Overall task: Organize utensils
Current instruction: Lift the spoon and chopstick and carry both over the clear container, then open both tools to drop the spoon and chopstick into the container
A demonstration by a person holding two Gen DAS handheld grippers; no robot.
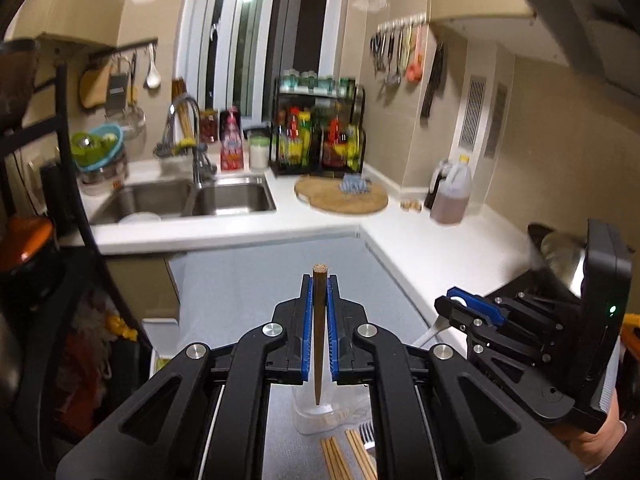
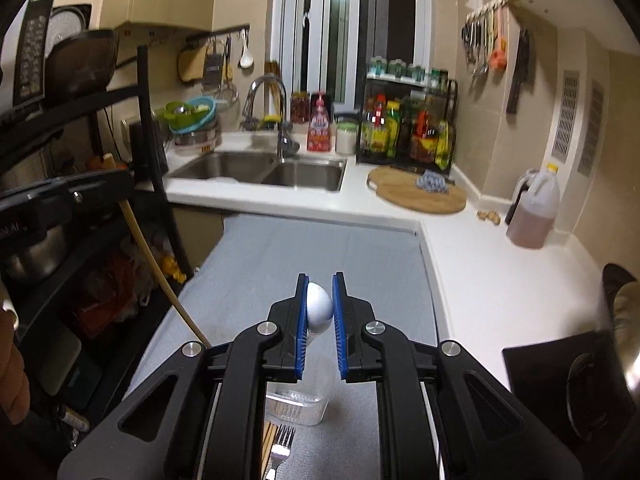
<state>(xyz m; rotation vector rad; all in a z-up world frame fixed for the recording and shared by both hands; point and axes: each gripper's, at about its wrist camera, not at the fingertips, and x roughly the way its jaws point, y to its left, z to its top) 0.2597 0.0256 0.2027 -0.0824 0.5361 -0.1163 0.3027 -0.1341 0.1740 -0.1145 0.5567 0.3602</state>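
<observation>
My left gripper [image 1: 319, 284] is shut on a brown wooden chopstick [image 1: 319, 332] held upright, its tip over a clear plastic container [image 1: 320, 416]. My right gripper [image 2: 320, 286] is shut on a white spoon [image 2: 319, 306], held above the same clear container [image 2: 300, 400]. Several more chopsticks [image 1: 336, 460] and a metal fork [image 2: 280, 444] lie on the grey mat near the container. In the left wrist view the right gripper [image 1: 452, 304] shows at the right with the white spoon handle [image 1: 430, 332] below it. The chopstick also shows at the left in the right wrist view [image 2: 160, 272].
A grey mat [image 2: 320, 248] covers the counter ahead. Beyond it are a double sink [image 2: 260, 168], a round wooden board [image 2: 420, 192], a rack of bottles [image 2: 408, 128] and an oil jug [image 2: 532, 208]. A black stove [image 2: 560, 380] and a pan are at the right; shelves stand at the left.
</observation>
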